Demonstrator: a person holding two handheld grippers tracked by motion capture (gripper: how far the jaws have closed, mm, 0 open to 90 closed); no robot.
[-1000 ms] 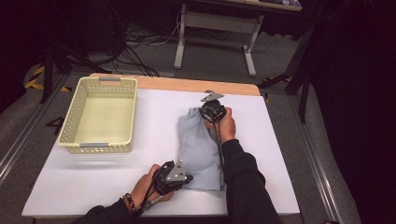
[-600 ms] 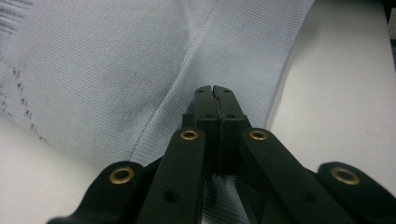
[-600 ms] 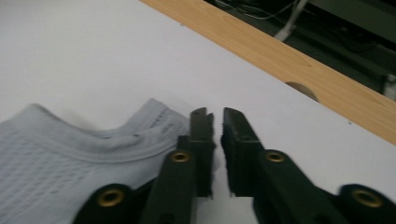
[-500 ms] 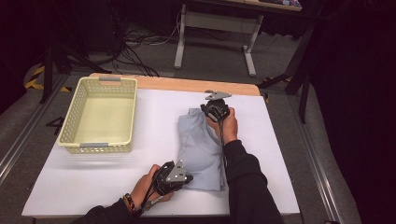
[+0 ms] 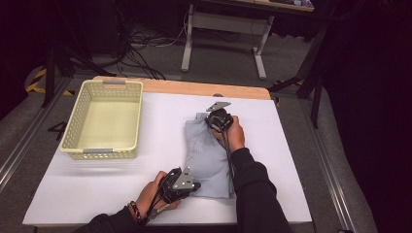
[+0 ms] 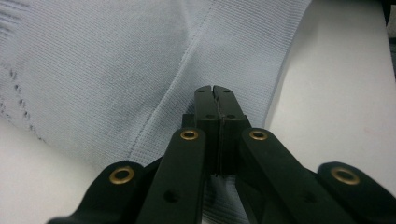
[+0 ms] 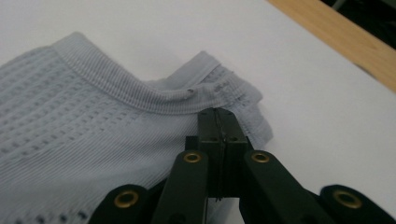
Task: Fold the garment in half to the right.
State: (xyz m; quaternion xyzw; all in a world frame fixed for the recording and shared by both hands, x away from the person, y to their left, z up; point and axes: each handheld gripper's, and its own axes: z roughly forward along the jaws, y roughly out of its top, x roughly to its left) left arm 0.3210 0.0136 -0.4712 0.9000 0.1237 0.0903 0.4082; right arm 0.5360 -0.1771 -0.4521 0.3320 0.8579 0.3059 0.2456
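A pale blue-grey knitted garment (image 5: pixel 206 155) lies flat on the white table (image 5: pixel 145 194). My left gripper (image 5: pixel 193 186) is at the garment's near left corner, its jaws pressed together with the tips down in the cloth (image 6: pixel 140 70) beside a seam. My right gripper (image 5: pixel 214 122) is at the far right corner. There its jaws are shut on the ribbed neck edge (image 7: pixel 140 93), and the fabric bunches up at the tips (image 7: pixel 217 110).
A cream plastic basket (image 5: pixel 103 151) stands on the table's left side with nothing visible in it. A wooden strip (image 5: pixel 194 88) runs along the far edge. Metal frame legs and cables are on the floor beyond.
My right gripper has settled slightly onto the garment's far corner. The left hand and the garment have not moved.
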